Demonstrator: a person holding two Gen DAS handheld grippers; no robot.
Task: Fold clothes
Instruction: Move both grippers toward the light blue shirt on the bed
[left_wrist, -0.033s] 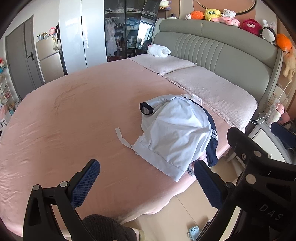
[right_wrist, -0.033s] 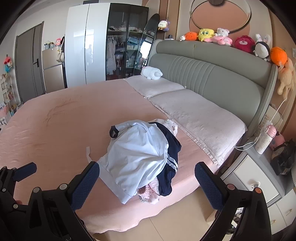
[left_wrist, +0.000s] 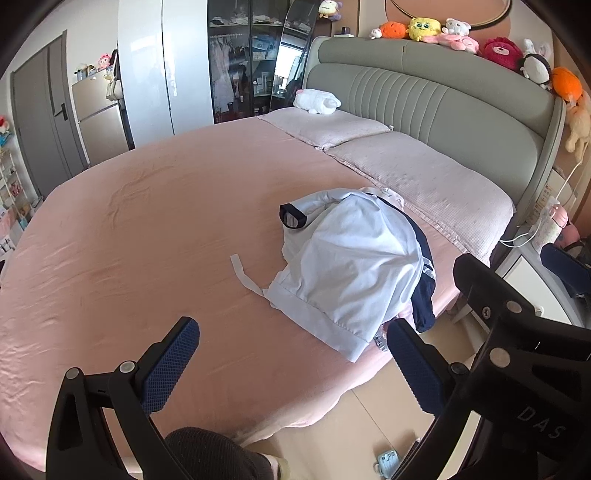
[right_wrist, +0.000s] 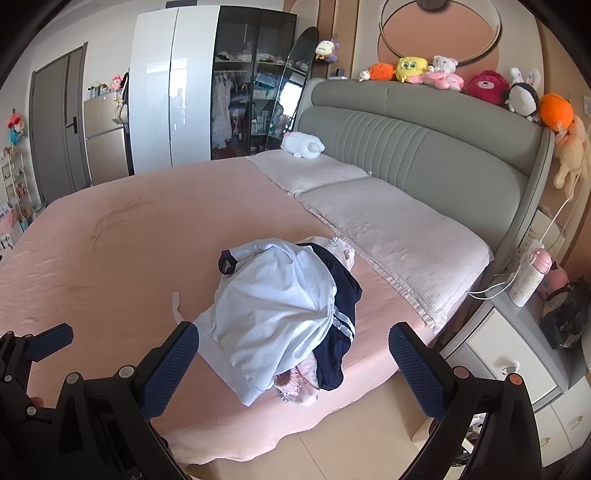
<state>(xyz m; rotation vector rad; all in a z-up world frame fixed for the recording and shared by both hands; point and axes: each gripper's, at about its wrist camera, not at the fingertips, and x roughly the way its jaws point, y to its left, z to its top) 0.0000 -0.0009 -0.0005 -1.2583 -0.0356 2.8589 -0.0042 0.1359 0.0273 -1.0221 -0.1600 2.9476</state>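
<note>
A pile of clothes lies near the right edge of the pink bed (left_wrist: 147, 240). A light blue garment (left_wrist: 354, 266) with a dark-trimmed cuff and a loose strap covers it. A navy garment (right_wrist: 343, 332) shows underneath, and a pink one (right_wrist: 299, 380) sticks out at the bed's edge. My left gripper (left_wrist: 291, 332) is open and held short of the pile's near hem, with nothing between its fingers. My right gripper (right_wrist: 293, 332) is open too, hovering just in front of the pile and touching nothing.
Two pillows (right_wrist: 388, 229) lie along the grey headboard (right_wrist: 424, 140), which has plush toys on top. A white nightstand (right_wrist: 509, 354) with a bottle (right_wrist: 530, 273) and cables stands right of the bed. A wardrobe and a door are at the far left. A small object (left_wrist: 388, 461) lies on the floor below.
</note>
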